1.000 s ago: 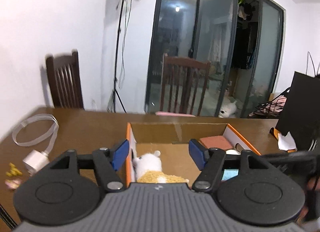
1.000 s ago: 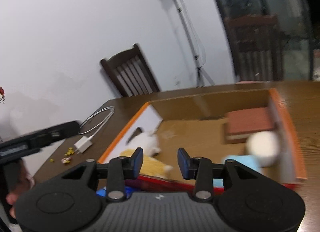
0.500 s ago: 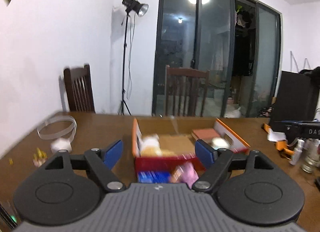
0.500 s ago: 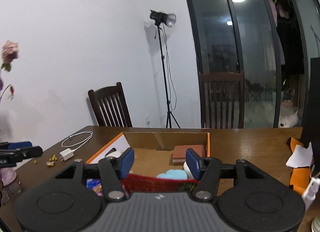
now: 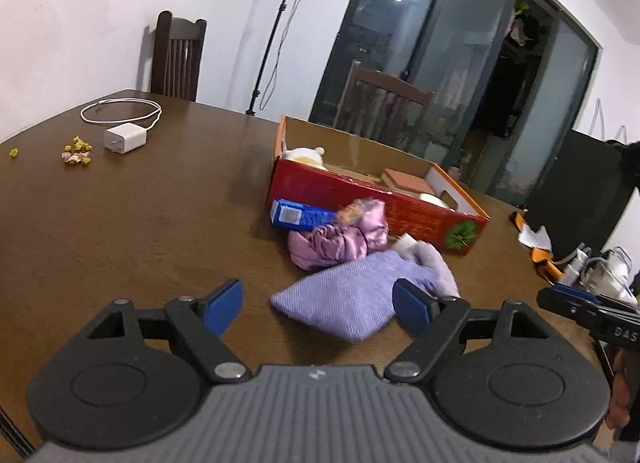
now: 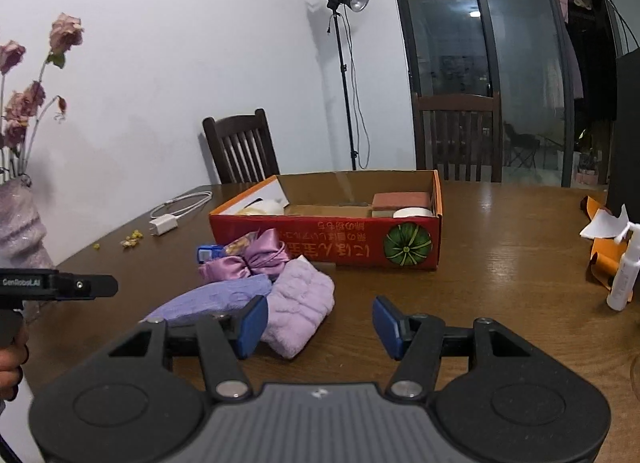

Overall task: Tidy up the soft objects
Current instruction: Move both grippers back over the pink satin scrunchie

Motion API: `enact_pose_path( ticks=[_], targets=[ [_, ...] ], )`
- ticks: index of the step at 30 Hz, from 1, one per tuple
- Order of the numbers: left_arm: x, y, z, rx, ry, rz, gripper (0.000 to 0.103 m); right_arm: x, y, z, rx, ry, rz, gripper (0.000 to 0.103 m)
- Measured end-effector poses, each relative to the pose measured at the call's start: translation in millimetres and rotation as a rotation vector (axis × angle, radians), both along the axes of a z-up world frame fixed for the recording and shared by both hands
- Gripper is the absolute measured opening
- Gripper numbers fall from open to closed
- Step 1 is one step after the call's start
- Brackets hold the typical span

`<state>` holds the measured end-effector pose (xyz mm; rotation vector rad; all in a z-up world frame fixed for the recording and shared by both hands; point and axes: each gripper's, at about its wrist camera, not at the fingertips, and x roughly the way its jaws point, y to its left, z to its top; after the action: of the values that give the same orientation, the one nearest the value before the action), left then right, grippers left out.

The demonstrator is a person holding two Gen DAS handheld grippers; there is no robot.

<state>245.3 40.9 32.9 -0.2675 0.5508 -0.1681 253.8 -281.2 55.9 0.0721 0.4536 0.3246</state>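
A red cardboard box (image 5: 372, 199) (image 6: 332, 239) sits on the wooden table and holds a white-and-yellow plush (image 5: 304, 155), a brick-red block (image 6: 400, 199) and a white round thing (image 6: 412, 213). In front of it lie a shiny purple satin bundle (image 5: 340, 241) (image 6: 248, 261), a lavender knit cloth (image 5: 348, 299) (image 6: 216, 301) and a fluffy lilac towel (image 6: 300, 303). My left gripper (image 5: 318, 305) is open and empty, with the knit cloth just beyond its fingertips. My right gripper (image 6: 316, 323) is open and empty, with the towel at its left finger.
A blue carton (image 5: 300, 215) lies against the box front. A white charger with cable (image 5: 126, 137) and yellow crumbs (image 5: 76, 149) lie at the table's left. A vase of dried roses (image 6: 20, 223), a spray bottle (image 6: 624, 275) and orange paper (image 6: 600, 247) flank the table. Chairs stand behind.
Both grippers have pulled back from over the box and come down toward the near table. The soft pile in front of the box has come into view. Both stay open.
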Motion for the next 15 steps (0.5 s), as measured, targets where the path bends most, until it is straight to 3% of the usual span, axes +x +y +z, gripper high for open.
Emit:
enact_pose_path(
  ticks=[4, 8, 15],
  targets=[
    [31, -6, -5, -0.002, -0.016, 0.0, 0.076, 27, 17, 0, 0.024, 0.014, 0.025, 0.057],
    [69, -11, -12, -0.008, 0.016, -0.011, 0.06, 70, 44, -1, 0.004, 0.027, 0.064, 0.056],
    [107, -15, -26, -0.052, 0.065, -0.065, 0.047, 159, 85, -12, 0.054, 0.102, 0.111, 0.044]
  ],
)
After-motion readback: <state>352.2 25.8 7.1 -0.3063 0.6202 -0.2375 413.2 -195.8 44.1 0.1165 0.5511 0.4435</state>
